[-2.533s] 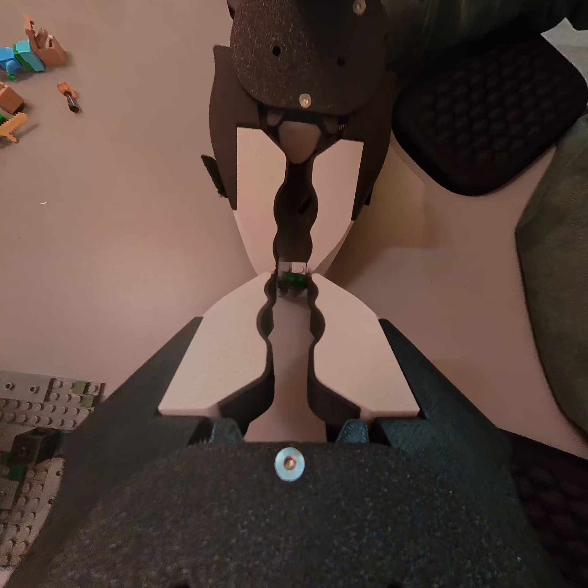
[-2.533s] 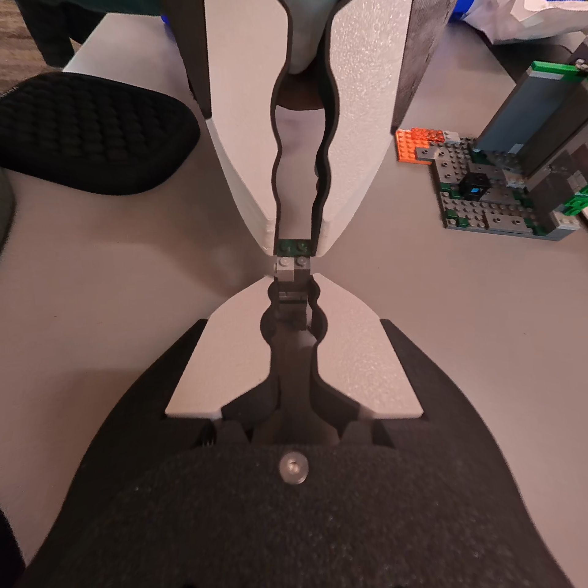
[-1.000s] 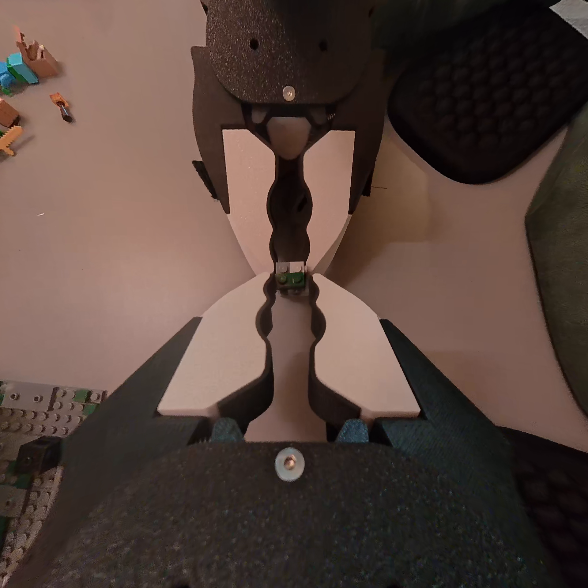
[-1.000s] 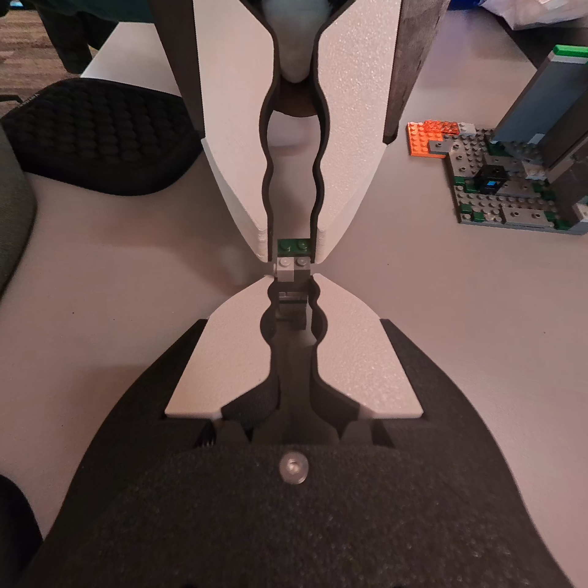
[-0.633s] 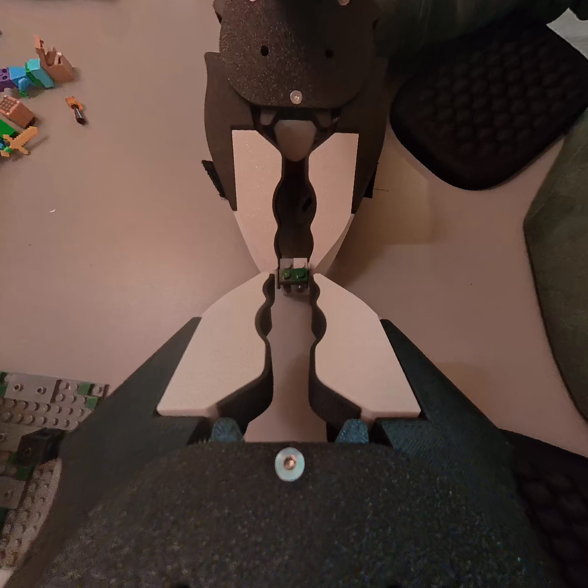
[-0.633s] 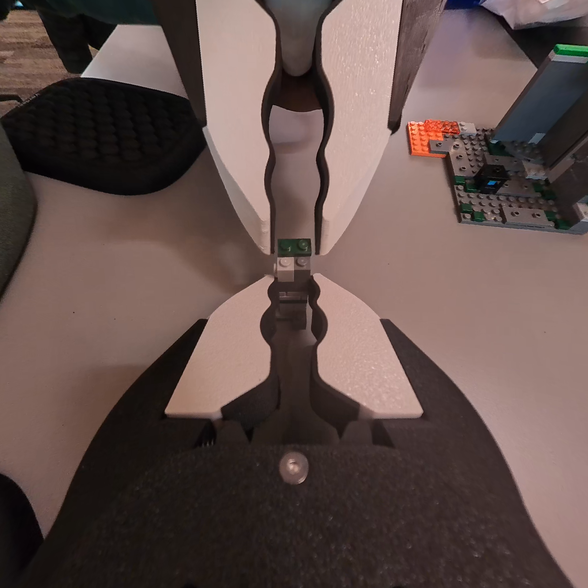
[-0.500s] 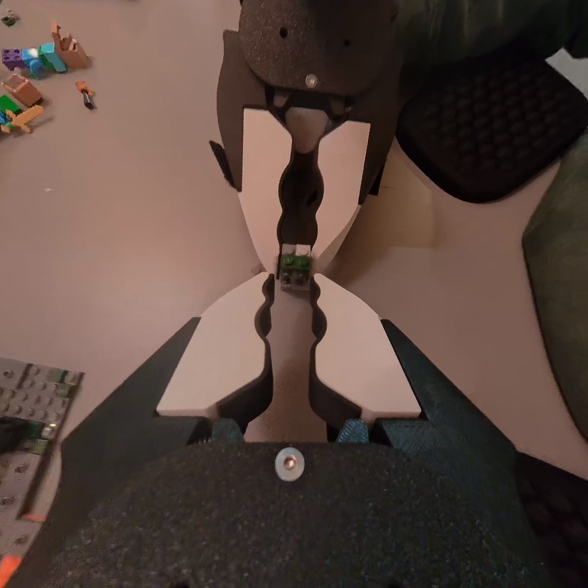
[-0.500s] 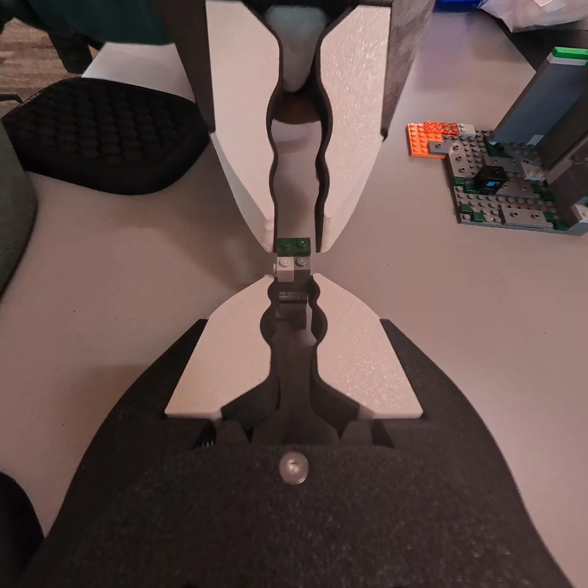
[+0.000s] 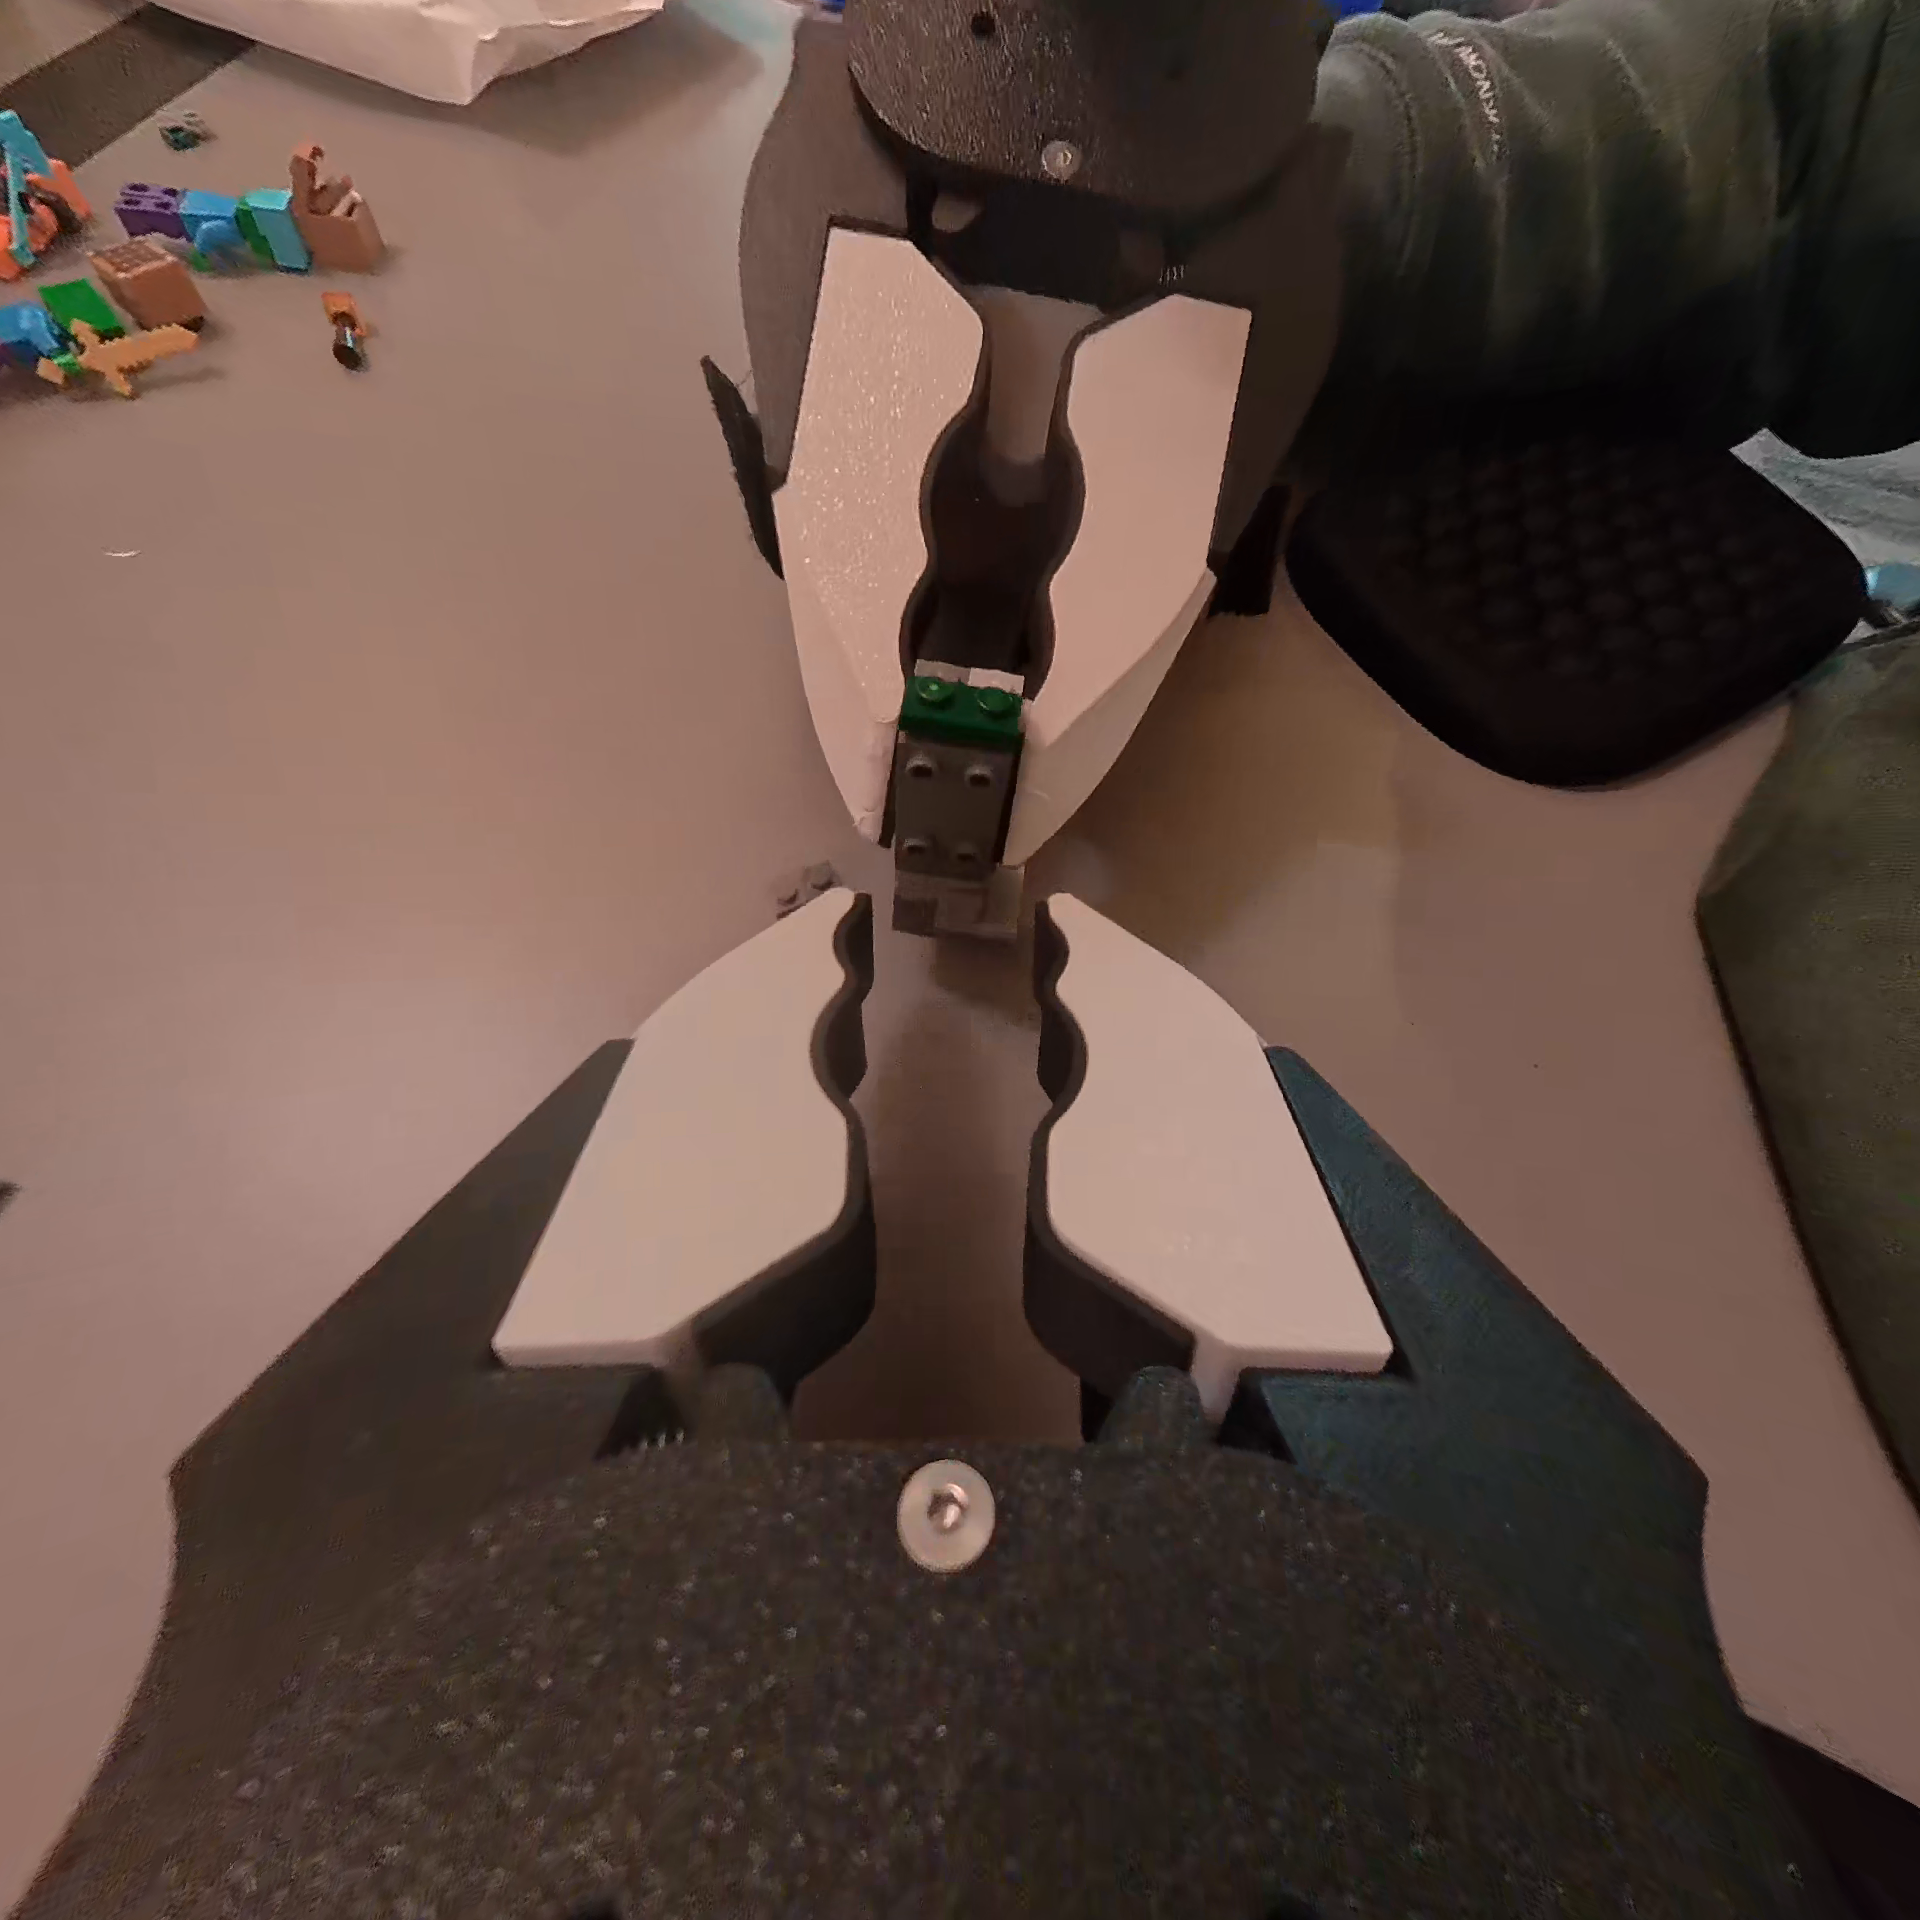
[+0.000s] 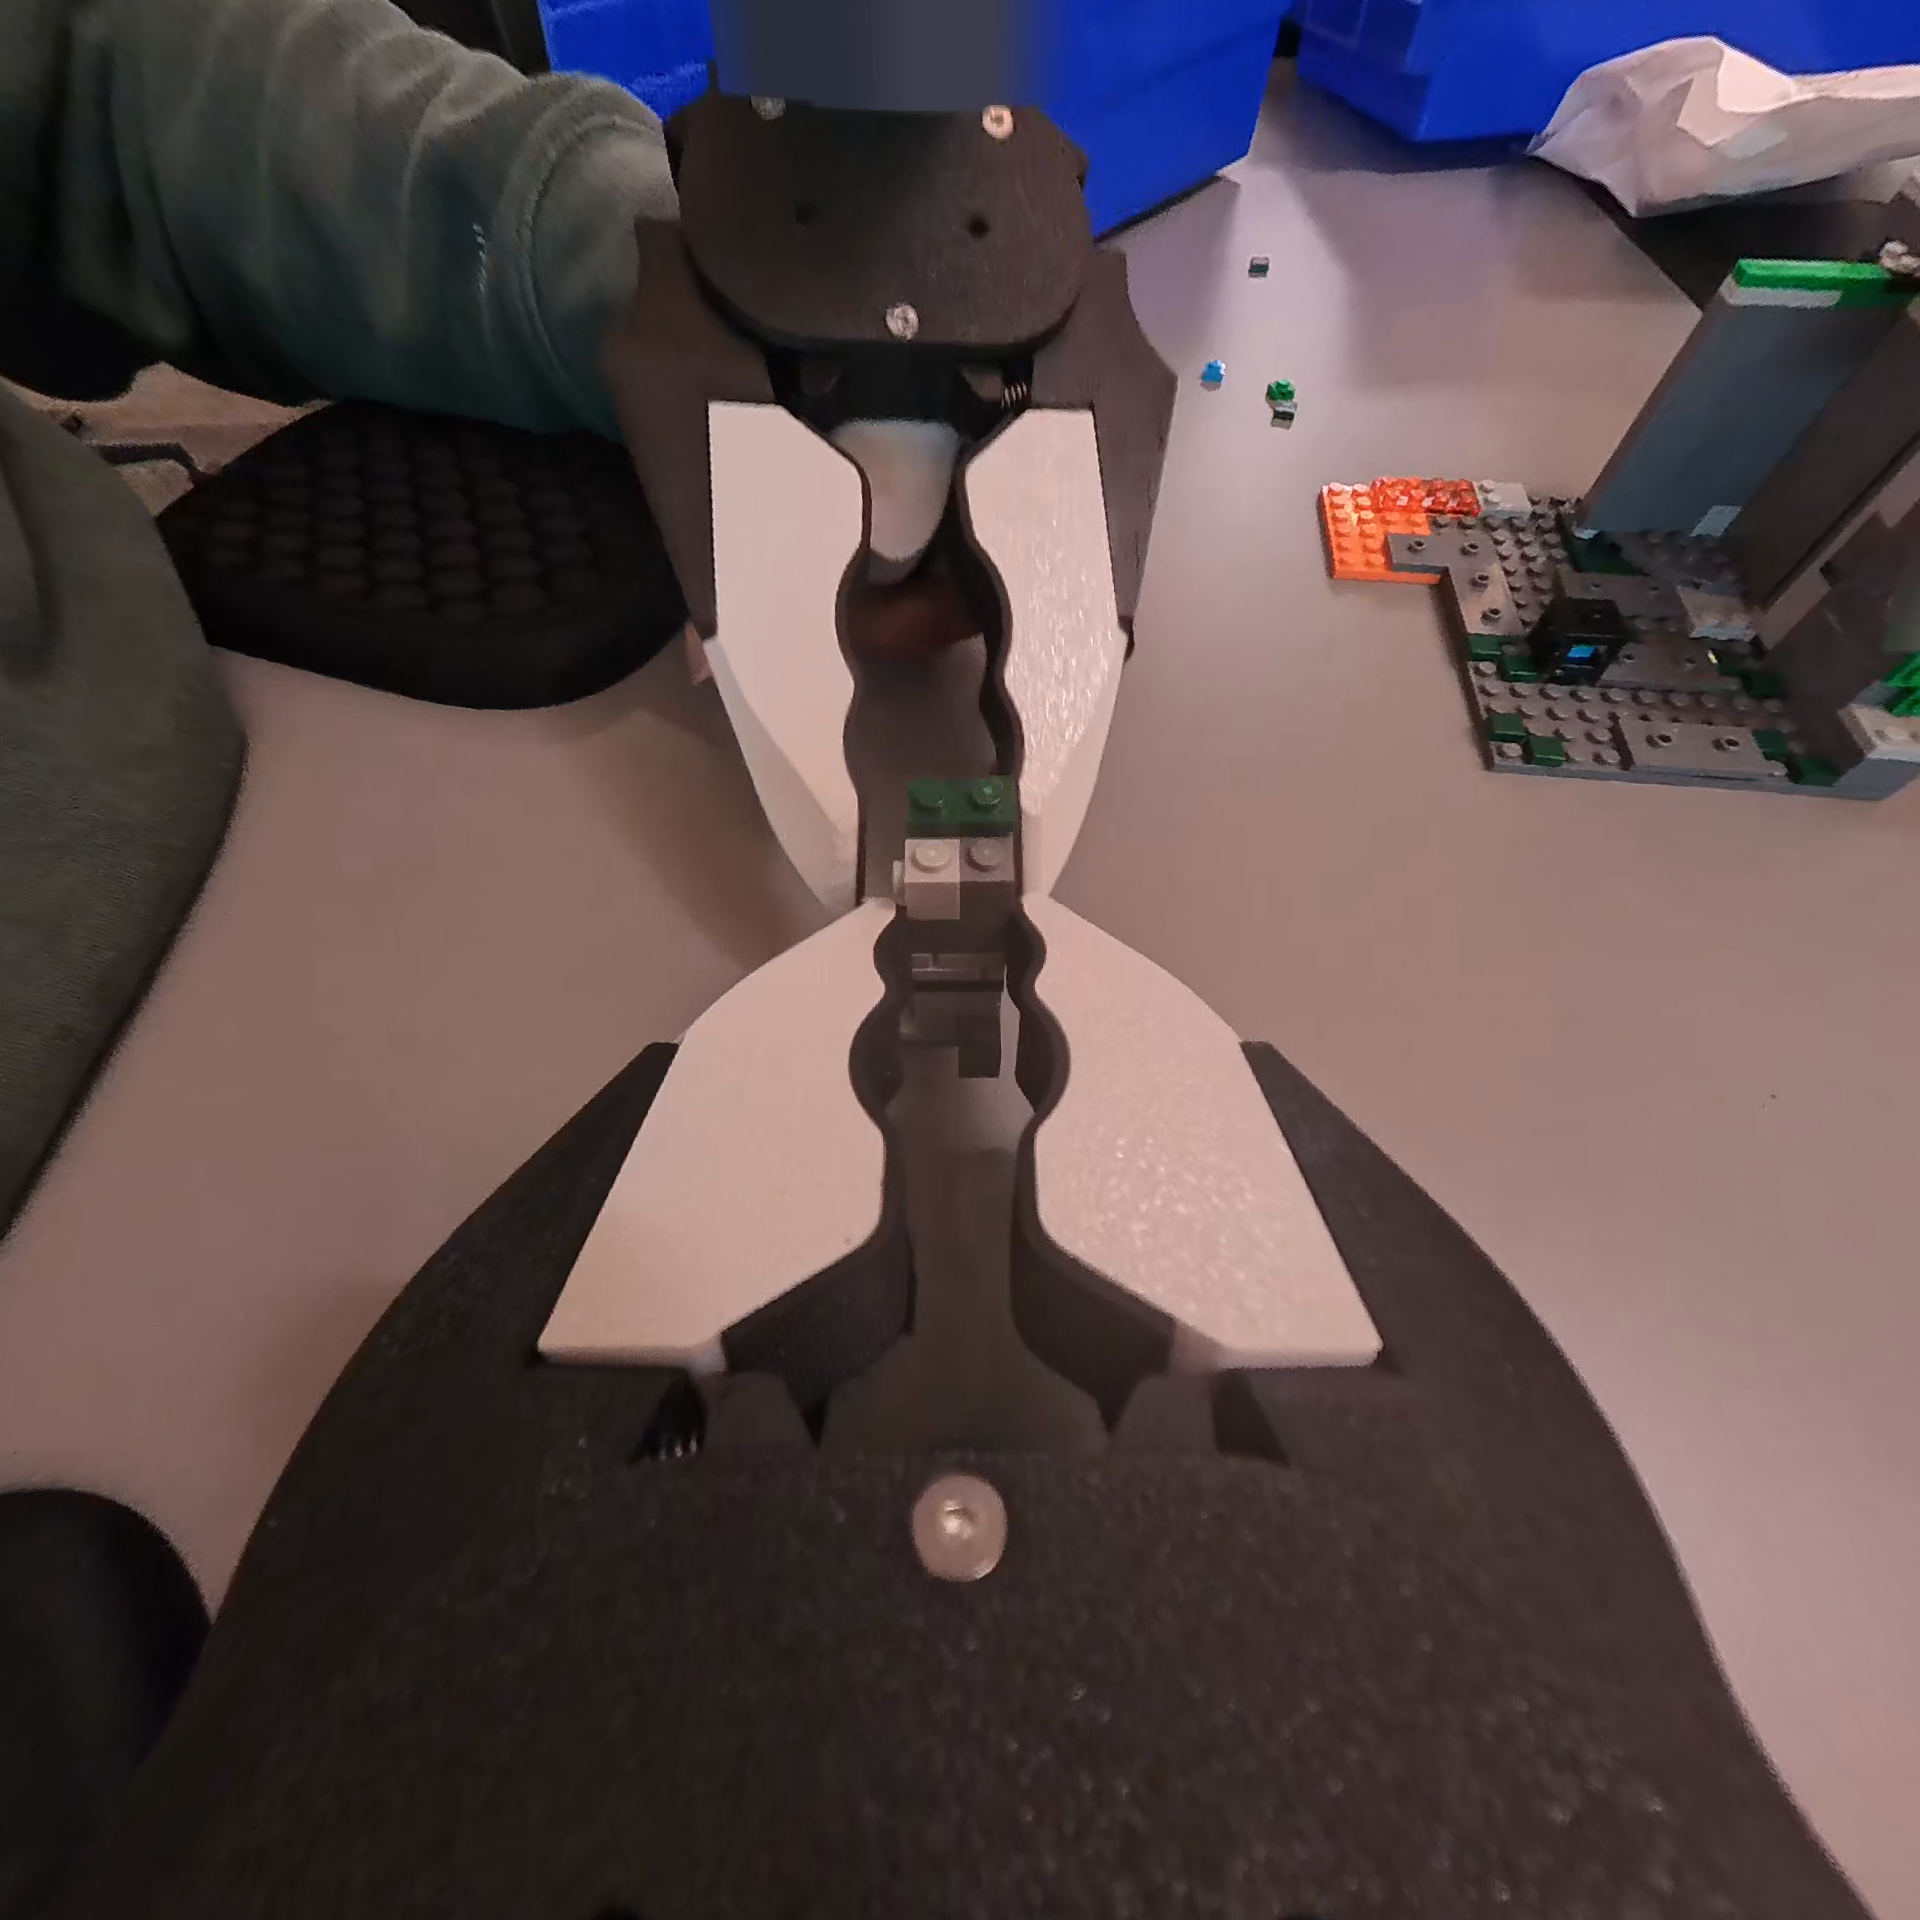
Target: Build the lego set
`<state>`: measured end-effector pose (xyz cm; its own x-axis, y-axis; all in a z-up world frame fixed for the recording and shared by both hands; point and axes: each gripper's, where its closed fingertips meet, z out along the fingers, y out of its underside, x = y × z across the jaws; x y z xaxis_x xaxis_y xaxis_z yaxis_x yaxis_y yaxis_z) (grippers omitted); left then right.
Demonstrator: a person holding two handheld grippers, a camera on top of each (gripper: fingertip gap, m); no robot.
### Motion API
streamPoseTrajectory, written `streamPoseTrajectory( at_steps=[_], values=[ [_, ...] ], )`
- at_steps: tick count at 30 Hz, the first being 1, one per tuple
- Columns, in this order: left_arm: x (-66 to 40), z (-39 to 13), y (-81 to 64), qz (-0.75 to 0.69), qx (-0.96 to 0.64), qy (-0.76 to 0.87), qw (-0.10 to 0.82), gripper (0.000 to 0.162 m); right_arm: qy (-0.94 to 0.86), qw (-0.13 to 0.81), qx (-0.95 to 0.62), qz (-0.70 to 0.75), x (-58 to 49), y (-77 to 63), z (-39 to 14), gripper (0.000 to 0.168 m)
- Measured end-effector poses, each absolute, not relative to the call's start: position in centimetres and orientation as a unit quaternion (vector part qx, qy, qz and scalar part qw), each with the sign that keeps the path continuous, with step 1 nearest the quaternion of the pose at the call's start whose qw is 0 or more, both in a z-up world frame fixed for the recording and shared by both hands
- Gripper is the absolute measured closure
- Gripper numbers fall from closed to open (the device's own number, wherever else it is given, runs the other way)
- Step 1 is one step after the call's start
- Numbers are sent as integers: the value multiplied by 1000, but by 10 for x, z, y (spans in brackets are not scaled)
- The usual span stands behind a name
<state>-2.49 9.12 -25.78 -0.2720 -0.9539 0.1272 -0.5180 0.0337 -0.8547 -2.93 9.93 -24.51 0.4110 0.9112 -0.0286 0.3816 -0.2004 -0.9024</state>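
Table surface, pale grey (image 10: 1455, 1091), carries the large grey studded lego build with its orange corner plate (image 10: 1621, 665), well to one side of both tools. Left gripper (image 9: 948, 914) stands with jaws spread and empty, just clear of the part. Right gripper (image 10: 940, 914) pinches the small dark-grey brick stack capped by a green two-stud plate (image 9: 961, 717), held above the table between the two tools. Step in hand, apparently: the green plate is seated and the sub-assembly freed. Next move likely calls for carrying it to the build and aligning studs; the seating depth is hard to judge.
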Motion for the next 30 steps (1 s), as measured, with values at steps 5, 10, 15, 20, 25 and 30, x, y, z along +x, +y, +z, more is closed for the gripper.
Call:
streamPoseTrajectory(
  at_steps=[5,10,15,20,25,30],
  values=[
    [-20,-256,86,-436,-537,674,258,135,-453,451,-703,311,-32,95,-240,152],
    [-20,-254,84,-437,-526,678,268,139,-452,456,-697,319,-34,94,-236,152],
    [-20,-252,82,-441,-521,678,273,141,-453,454,-695,327,-34,93,-234,152],
    [-20,-247,80,-452,-511,674,283,144,-461,441,-696,330,-35,89,-229,152],
    [-20,-236,78,-479,-503,656,295,144,-472,440,-693,322,-36,88,-219,151],
    [-21,-224,79,-502,-494,638,312,144,-474,452,-685,319,-38,89,-207,150]
  ],
)
